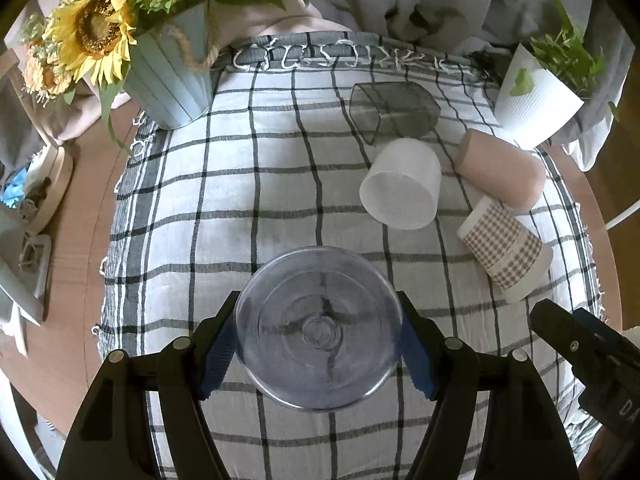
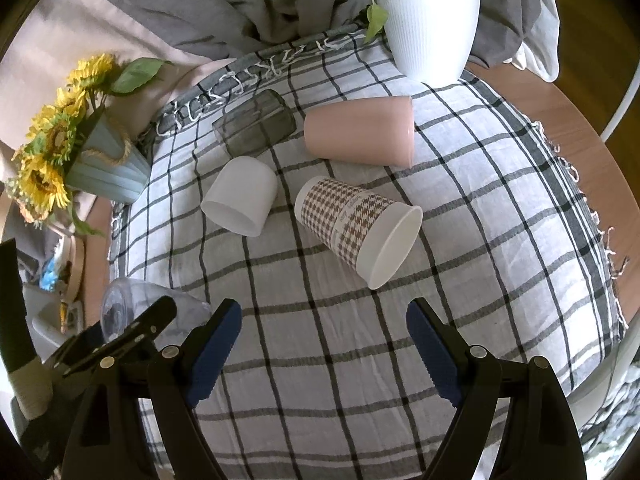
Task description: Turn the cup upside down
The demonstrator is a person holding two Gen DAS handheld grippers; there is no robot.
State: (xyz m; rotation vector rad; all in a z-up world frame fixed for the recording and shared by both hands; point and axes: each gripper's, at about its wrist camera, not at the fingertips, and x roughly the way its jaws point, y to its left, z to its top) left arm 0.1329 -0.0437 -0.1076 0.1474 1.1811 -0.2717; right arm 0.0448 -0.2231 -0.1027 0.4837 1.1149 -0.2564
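My left gripper (image 1: pixel 318 336) is shut on a clear plastic cup (image 1: pixel 318 328), its base facing the camera, held above the checked cloth. The same cup (image 2: pixel 120 308) shows at the left of the right wrist view, held by the left gripper (image 2: pixel 132 330). My right gripper (image 2: pixel 324 344) is open and empty over the cloth. It shows at the right edge of the left wrist view (image 1: pixel 576 340). Four more cups lie on their sides: a white one (image 2: pixel 240 196), a houndstooth paper one (image 2: pixel 360 228), a pink one (image 2: pixel 360 132) and a smoky grey one (image 2: pixel 254 124).
A checked cloth (image 2: pixel 500 200) covers a round wooden table (image 2: pixel 580 136). A blue pot of sunflowers (image 1: pixel 168 76) stands at the back left, a white plant pot (image 2: pixel 432 24) at the back right. Grey fabric lies behind. Clutter sits at the left table edge (image 1: pixel 36 184).
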